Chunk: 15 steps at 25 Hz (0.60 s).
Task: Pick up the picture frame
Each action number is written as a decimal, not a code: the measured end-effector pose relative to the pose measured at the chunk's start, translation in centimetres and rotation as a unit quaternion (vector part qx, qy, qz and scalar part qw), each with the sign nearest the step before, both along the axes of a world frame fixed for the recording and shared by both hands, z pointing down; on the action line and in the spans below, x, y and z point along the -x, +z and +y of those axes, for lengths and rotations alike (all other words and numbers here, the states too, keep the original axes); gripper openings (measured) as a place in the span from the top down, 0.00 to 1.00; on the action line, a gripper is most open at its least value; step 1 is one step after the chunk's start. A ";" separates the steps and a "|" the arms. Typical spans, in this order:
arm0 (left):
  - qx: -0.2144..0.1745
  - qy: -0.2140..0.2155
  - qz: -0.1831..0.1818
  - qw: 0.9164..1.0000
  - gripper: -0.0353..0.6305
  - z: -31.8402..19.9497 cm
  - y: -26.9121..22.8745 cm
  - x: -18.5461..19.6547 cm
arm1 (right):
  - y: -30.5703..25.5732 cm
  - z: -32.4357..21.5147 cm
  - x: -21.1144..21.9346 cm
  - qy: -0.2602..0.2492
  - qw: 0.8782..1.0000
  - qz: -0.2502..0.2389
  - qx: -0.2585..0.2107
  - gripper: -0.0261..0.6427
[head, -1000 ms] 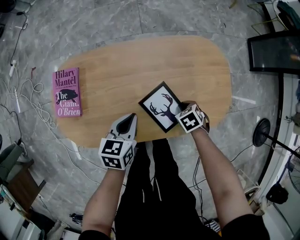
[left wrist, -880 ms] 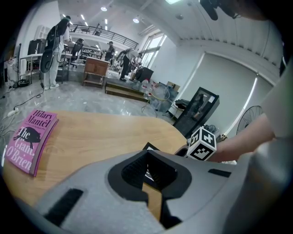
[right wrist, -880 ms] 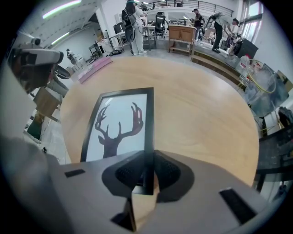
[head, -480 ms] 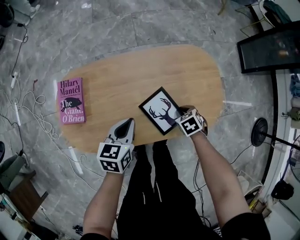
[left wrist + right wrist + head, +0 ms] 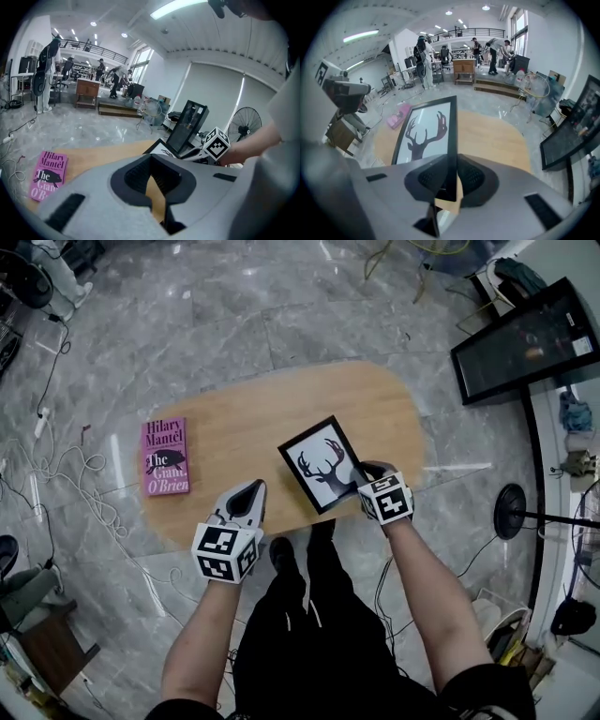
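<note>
The right gripper [image 5: 367, 471] is pinching one edge of the picture frame [image 5: 322, 465], so its claw is holding the frame tight. The frame, with a dark deer head on white, is hanging tilted over the near-right part of the wooden table [image 5: 244, 413]. The left gripper [image 5: 247, 497] is hovering near the table's front edge, well apart from the frame, with its claw squeezed narrow and nothing inside. A pink book [image 5: 166, 457] is lying flat on the table's left end.
</note>
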State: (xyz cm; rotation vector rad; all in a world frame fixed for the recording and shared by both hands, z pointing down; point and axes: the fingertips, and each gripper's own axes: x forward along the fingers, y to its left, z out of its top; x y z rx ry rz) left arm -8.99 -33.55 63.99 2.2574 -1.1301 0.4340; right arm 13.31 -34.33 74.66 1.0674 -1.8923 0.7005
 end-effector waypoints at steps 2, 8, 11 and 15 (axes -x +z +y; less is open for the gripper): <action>-0.017 0.004 0.002 1.000 0.93 0.1 -2.3 0.2 | -3.2 0.2 0.1 0.005 1.000 -0.003 -0.023 0.86; -0.069 0.025 0.012 0.997 0.93 1.0 -9.4 0.8 | -11.8 1.3 1.0 0.033 0.995 -0.028 -0.093 0.86; -0.091 0.033 0.016 0.995 0.93 1.6 -12.5 0.7 | -15.4 2.1 1.0 0.049 0.990 -0.043 -0.122 0.86; -0.121 0.052 0.025 0.991 0.93 2.8 -17.0 -1.9 | -20.1 3.6 -1.1 0.069 0.983 -0.063 -0.160 0.86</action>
